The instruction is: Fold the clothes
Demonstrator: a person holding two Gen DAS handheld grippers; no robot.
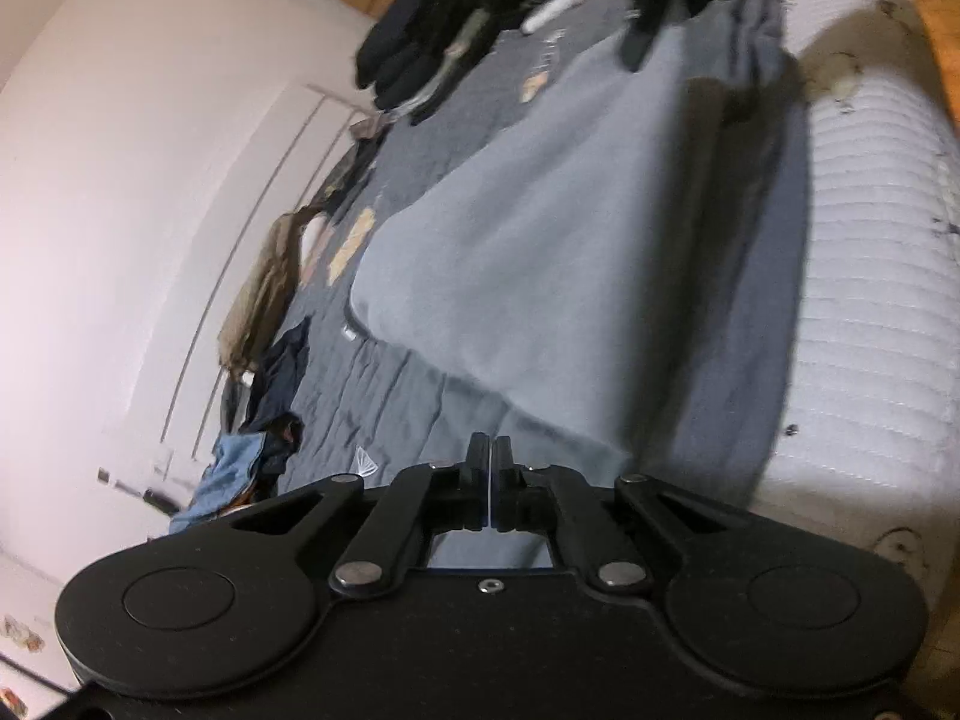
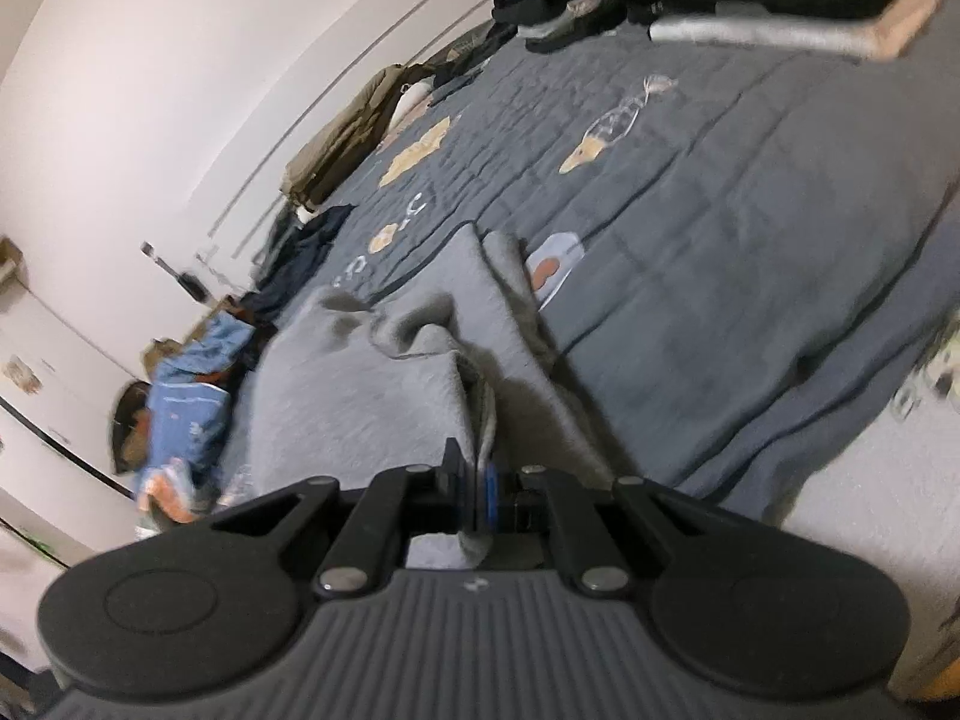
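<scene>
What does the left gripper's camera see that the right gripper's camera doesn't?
Only the left wrist view shows the white quilted mattress edge, the left gripper with its jaws shut on nothing, and the far end of the grey garment pinched by the other gripper. Only the right wrist view shows the right gripper clamped on the garment's edge up close. Both show the grey garment, the dark grey bedspread, and the blue clothes pile by the wall.

One grey garment (image 2: pixel 360 384), one quilt (image 2: pixel 720 210), two tongs (image 1: pixel 491 456) (image 2: pixel 474 468) (both closed).
</scene>
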